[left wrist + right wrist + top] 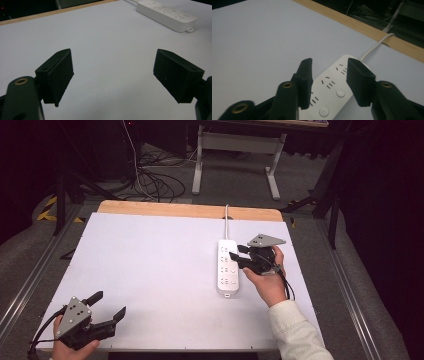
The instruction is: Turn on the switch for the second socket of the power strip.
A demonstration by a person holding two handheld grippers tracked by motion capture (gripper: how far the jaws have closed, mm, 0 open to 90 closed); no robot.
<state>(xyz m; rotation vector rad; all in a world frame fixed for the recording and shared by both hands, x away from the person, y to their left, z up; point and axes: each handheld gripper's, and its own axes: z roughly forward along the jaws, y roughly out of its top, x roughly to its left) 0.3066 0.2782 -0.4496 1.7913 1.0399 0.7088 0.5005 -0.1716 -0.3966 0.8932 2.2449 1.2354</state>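
A white power strip (pixel 228 267) lies lengthwise right of the middle of the white table (pixel 150 265), its white cord (pixel 226 222) running off the far edge. My right gripper (pixel 236 253) hovers just right of the strip, jaws pointing left over its sockets, open with nothing between them. In the right gripper view that gripper (pixel 328 80) frames the strip (pixel 332 87) and its round buttons. My left gripper (pixel 109 304) rests at the table's near left corner, jaws wide open and empty. From the left gripper view the left gripper (pixel 113 77) faces the distant strip (pixel 166 13).
A wooden strip (pixel 190 210) borders the table's far edge. Beyond it stand a white desk frame (pixel 237 155) and loose cables (pixel 155 182) on the grey floor. Metal rails (pixel 30 280) run along both table sides.
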